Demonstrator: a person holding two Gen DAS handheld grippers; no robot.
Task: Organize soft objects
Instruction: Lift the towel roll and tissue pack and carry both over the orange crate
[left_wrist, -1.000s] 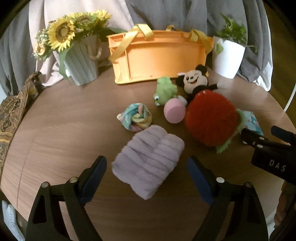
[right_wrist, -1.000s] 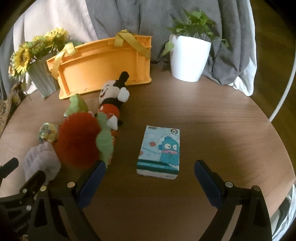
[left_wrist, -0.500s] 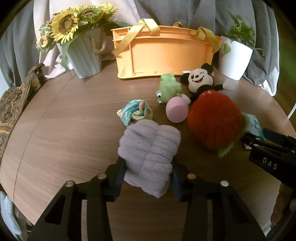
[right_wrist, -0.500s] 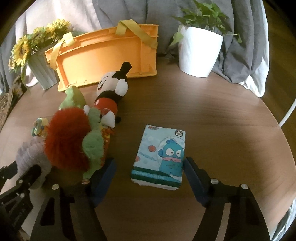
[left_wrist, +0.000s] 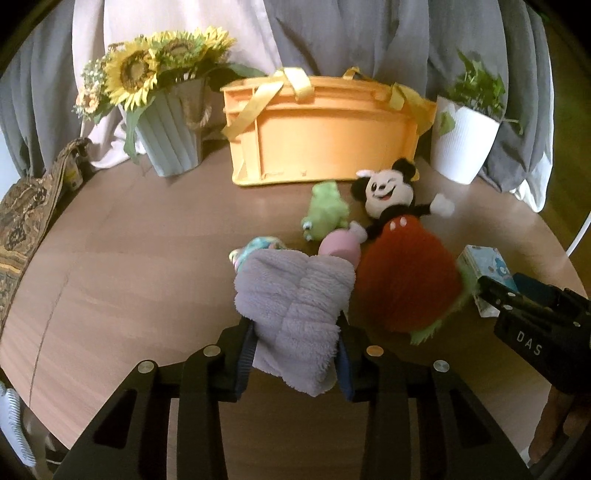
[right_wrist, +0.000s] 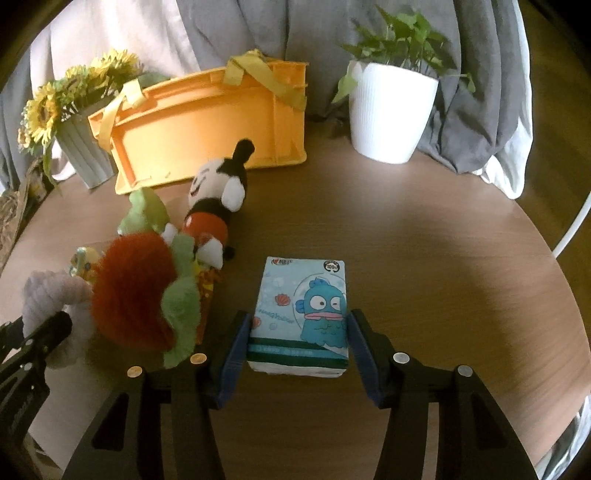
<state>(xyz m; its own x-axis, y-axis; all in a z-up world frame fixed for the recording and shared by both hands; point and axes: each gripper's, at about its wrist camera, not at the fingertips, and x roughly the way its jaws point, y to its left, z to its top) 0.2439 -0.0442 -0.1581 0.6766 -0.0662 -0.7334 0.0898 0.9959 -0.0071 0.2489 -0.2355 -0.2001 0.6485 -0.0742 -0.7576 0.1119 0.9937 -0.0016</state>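
Left gripper (left_wrist: 295, 354): jaws closed on the near end of the folded lilac towel (left_wrist: 291, 306), which sticks forward from between the pads; bare round table (left_wrist: 129, 258) lies wide to its left, out to the curved edge.
Sunflower vase (left_wrist: 170, 136): far left, upright, by the curtain.
Orange basket (left_wrist: 321, 140): at the back, centre, yellow straps draped over its rim; its inside cannot be seen.
Soft items beyond the towel: pastel bundle (left_wrist: 255, 249), green frog (left_wrist: 325, 214), pink ball (left_wrist: 340, 249), mouse doll (left_wrist: 391, 199), red pompom (left_wrist: 406, 280), all crowded together and touching.
Right gripper (right_wrist: 299, 341): jaws closed against both sides of the tissue pack (right_wrist: 301, 314), which rests flat on the table; open wood to its right, out to the rim.
White plant pot (right_wrist: 391, 114): far right, upright, just beside the basket.
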